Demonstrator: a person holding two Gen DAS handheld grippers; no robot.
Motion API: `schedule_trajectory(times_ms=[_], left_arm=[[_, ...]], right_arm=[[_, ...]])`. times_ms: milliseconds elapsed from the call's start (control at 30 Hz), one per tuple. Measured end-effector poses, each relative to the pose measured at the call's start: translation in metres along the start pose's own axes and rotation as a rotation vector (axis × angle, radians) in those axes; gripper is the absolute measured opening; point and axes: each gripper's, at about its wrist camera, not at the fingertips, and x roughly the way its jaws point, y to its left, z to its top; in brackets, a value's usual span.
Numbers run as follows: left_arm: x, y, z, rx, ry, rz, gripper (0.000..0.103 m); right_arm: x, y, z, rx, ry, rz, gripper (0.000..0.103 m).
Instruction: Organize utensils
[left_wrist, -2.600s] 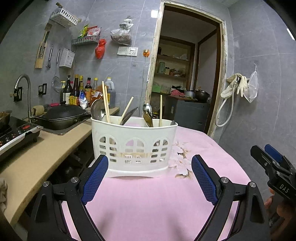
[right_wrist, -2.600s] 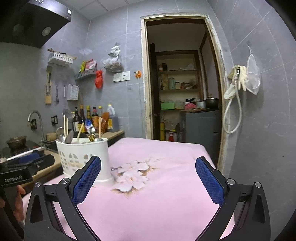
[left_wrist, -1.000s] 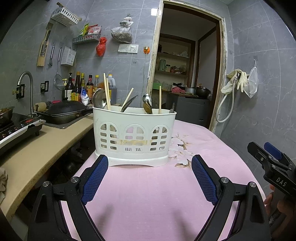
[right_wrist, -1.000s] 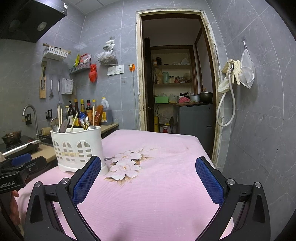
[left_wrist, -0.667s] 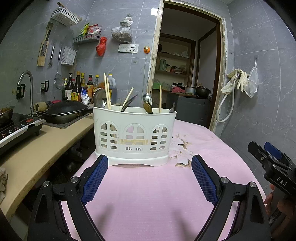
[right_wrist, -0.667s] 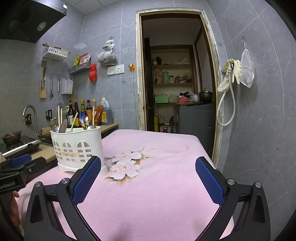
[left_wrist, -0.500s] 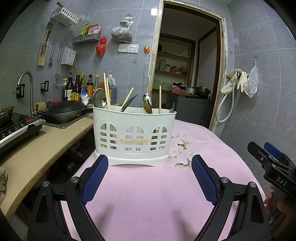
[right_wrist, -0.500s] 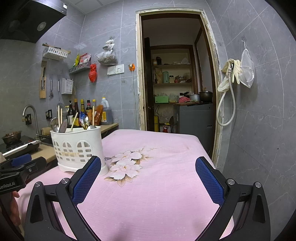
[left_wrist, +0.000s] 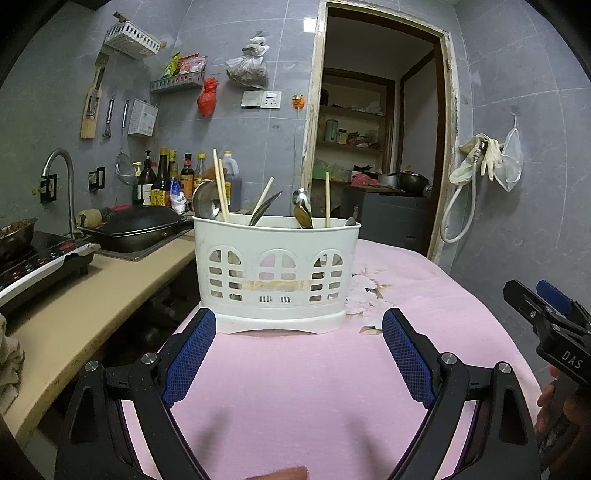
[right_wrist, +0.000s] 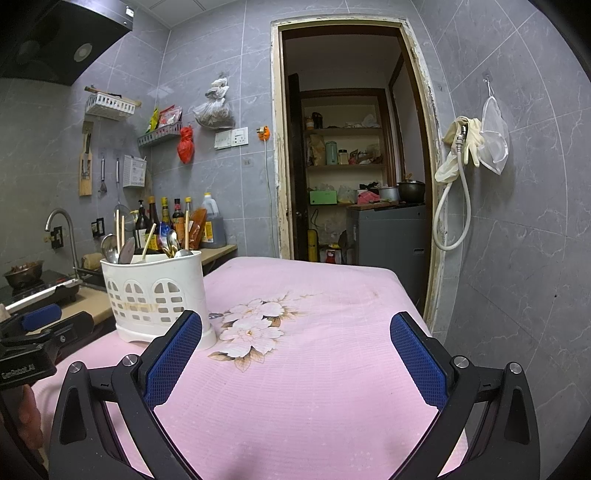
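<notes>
Both your grippers, left gripper (left_wrist: 299, 354) and right gripper (right_wrist: 295, 354), unchanged: jaws released, empty. Utensil caddy (left_wrist: 277, 269) near table's left edge, spoons and chopsticks already inside; sorting seemingly complete.

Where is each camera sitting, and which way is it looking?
Left wrist: sits on the left gripper, faces the white utensil holder straight on; its open blue fingers and the right gripper at the right edge show.
Right wrist: sits on the right gripper, faces across the pink tablecloth toward the doorway; open fingers show.
Shared: holder, tablecloth, doorway.
</notes>
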Motion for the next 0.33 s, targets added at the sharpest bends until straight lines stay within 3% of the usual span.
schedule_trajectory(times_ms=[333], left_arm=[[-0.0007,0.0008,-0.0003,0.017,-0.006,0.007,0.088]], right_arm=[[-0.0001,0.0005,-0.001,-0.001,0.002,-0.001,0.103]])
